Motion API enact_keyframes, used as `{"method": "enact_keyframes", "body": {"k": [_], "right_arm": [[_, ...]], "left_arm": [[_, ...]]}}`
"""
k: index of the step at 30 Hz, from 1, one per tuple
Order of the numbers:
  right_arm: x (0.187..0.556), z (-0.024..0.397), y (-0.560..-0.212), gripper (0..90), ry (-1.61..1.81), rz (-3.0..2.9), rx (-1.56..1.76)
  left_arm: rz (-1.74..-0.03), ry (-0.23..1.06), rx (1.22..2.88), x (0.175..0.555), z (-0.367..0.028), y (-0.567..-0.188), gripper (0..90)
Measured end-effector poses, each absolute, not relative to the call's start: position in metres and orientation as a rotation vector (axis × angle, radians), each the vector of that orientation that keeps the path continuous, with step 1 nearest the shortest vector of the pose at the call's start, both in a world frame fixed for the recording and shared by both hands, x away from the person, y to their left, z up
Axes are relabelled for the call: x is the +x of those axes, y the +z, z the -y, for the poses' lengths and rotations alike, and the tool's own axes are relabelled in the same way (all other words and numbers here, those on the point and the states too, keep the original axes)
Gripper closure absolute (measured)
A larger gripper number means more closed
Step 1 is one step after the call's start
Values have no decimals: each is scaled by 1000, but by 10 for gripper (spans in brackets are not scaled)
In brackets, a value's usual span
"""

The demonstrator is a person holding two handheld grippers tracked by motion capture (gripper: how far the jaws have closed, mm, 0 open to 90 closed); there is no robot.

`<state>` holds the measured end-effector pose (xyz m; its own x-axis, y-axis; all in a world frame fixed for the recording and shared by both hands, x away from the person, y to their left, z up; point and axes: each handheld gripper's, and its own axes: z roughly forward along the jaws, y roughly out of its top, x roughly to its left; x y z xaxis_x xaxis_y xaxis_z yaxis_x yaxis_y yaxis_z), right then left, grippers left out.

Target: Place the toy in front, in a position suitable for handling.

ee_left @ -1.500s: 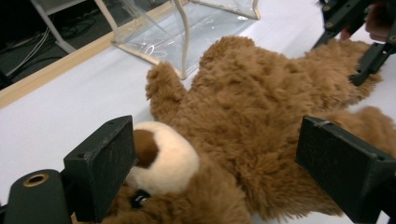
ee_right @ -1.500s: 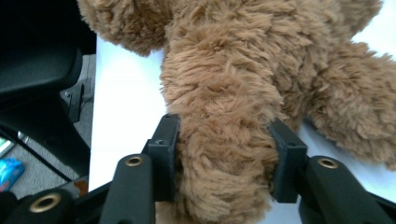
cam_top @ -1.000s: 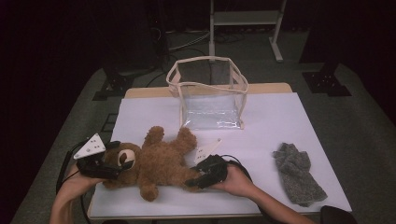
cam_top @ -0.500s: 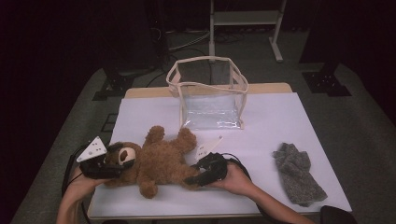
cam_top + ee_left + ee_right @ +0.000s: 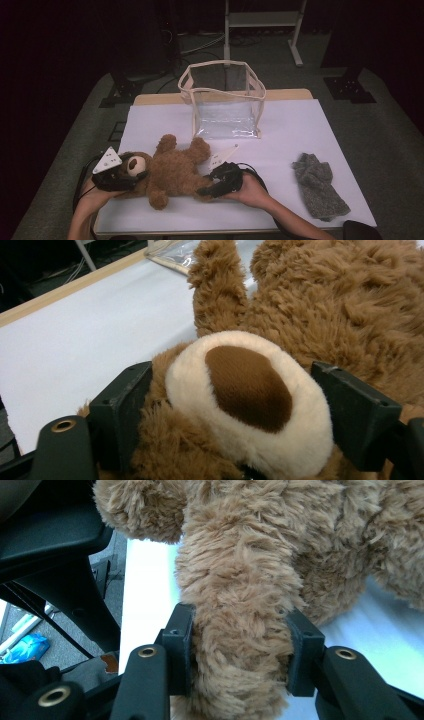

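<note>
A brown teddy bear [image 5: 170,172] lies on its back on the white table [image 5: 300,130], head to the left. My left gripper [image 5: 134,170] has the bear's head between its jaws. In the left gripper view both pads press the fur beside the cream muzzle [image 5: 240,390]; these jaws have just been closing on the head, then eased open slightly. My right gripper [image 5: 205,190] is shut on one furry leg [image 5: 240,605], with the pads sunk into the fur on both sides.
A clear bag with beige trim [image 5: 227,107] stands open at the back middle of the table. A grey knitted cloth [image 5: 317,185] lies at the front right. Dark floor and stands surround the table.
The left gripper's jaws have come in around the bear's head and now press on it. The right gripper has stayed on the leg.
</note>
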<state>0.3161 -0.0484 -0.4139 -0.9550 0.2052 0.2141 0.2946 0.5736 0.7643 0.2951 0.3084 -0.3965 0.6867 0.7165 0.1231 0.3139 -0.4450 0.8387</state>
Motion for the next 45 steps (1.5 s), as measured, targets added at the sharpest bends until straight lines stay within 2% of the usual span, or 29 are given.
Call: {"method": "enact_keyframes", "body": {"k": [9,19,28,41,45], "right_arm": [[319,47,-414,554,-1357,2684,-443],[321,54,-403,655,-1383,2695,-461],[317,62,-389,681,-1412,2731,-455],[316,58,-395,678,-1404,2716,-471],[320,54,-399,580,-1382,2679,-497]], "left_arm": [[-819,634,2033,296,-306,-396,328],[-785,676,2041,297,-299,-381,355],[-748,709,2049,295,-292,-366,361],[-786,673,2052,293,-299,-377,362],[-803,662,2045,291,-302,-384,362]]}}
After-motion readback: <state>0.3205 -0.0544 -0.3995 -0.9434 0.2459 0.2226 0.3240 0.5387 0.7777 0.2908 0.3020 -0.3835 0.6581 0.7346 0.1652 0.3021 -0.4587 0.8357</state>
